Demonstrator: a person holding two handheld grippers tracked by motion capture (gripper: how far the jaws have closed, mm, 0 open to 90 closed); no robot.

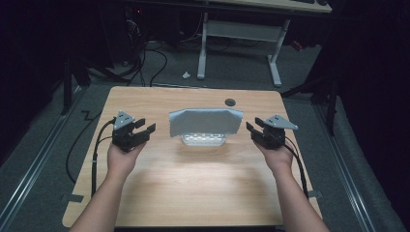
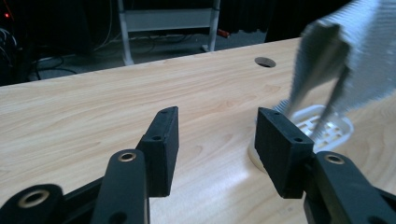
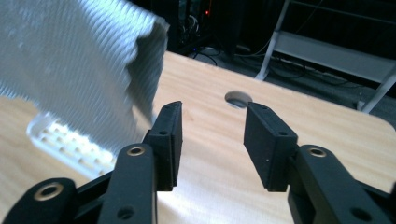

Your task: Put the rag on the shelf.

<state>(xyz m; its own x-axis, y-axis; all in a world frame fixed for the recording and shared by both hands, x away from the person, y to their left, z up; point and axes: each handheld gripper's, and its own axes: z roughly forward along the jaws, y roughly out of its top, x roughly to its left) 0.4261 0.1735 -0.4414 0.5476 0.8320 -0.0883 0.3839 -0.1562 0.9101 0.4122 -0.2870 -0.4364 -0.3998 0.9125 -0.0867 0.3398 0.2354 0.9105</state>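
Observation:
A grey woven cloth (image 1: 205,122) stands draped over a white perforated tray (image 1: 203,139) at the middle of the wooden table (image 1: 193,179). My left gripper (image 1: 146,126) is held to the left of the cloth, open and holding nothing. To the cloth's right, my right gripper (image 1: 252,126) is open and holds nothing. In the left gripper view the open jaws (image 2: 218,114) face the cloth (image 2: 364,56) and tray (image 2: 327,128) at the right. In the right gripper view the jaws (image 3: 212,109) stand apart beside the cloth (image 3: 79,60), above the tray (image 3: 65,140).
A round cable hole (image 1: 230,102) sits in the table behind the cloth. Cables trail from both grippers off the table's sides. Beyond the far edge stand a white desk frame (image 1: 239,34) and floor cables. The front half of the table is bare wood.

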